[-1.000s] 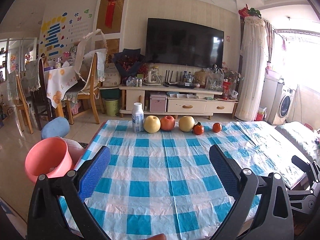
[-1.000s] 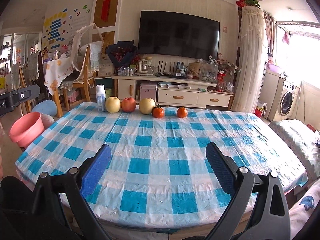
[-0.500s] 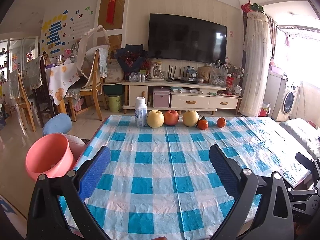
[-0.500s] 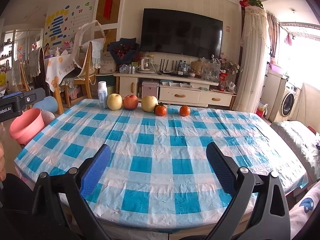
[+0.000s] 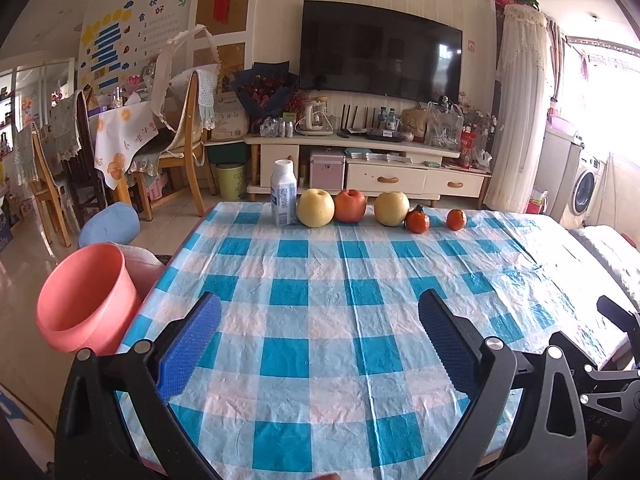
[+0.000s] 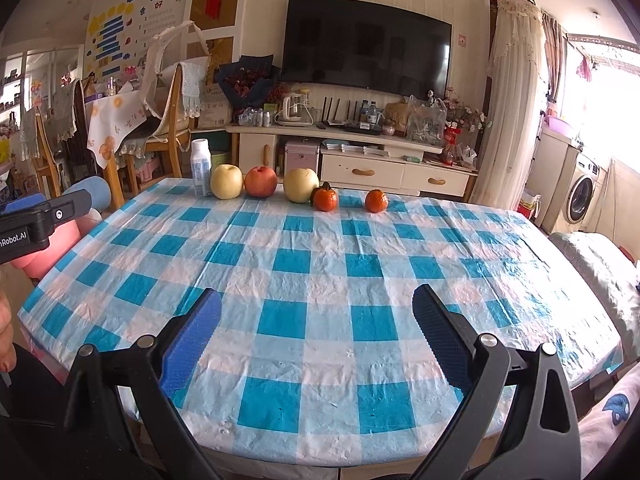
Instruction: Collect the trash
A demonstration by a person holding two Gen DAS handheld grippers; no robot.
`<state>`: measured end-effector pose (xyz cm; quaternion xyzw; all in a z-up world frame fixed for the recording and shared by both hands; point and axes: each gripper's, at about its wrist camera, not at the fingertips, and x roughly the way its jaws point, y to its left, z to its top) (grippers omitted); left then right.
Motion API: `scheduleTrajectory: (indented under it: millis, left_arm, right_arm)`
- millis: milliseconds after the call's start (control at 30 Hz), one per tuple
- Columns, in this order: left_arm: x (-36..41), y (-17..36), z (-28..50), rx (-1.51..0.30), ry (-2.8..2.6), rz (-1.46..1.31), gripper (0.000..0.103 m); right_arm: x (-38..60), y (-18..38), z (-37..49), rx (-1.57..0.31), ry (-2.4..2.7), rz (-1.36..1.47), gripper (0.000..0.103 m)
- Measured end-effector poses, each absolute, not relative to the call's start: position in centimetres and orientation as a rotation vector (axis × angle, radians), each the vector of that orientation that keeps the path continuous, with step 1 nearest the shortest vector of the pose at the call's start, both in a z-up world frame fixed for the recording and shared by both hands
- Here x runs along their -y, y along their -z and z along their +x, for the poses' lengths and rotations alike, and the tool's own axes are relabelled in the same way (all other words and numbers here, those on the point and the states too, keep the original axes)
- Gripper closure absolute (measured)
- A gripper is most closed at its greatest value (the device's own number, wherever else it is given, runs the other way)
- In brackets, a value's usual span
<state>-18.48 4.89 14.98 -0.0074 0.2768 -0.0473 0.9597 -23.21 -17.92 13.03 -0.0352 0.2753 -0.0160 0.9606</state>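
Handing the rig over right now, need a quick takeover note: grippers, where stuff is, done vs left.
Left hand-held gripper: open, holding nothing, above the near table edge.
Right hand-held gripper: open, holding nothing.
White bottle stands upright at the far edge of the table, left end of a row of fruit.
Pink bin sits off the table's left side.
Done: nothing collected.
Left: likely bottle into bin.

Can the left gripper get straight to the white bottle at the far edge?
Probably yes: the left gripper is open, and only bare checkered cloth lies before the white bottle, though it stands far off.
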Motion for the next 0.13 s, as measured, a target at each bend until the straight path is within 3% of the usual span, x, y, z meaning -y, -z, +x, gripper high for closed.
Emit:
scheduleTrajectory:
  millis: [133]
  left_arm:
    - [-4.9, -13.7, -16.3, -0.603, 0.080, 0.011, 0.005]
  right_arm:
    - [17.6, -12.2, -21.4, -0.576, 0.021, -0.083, 0.006]
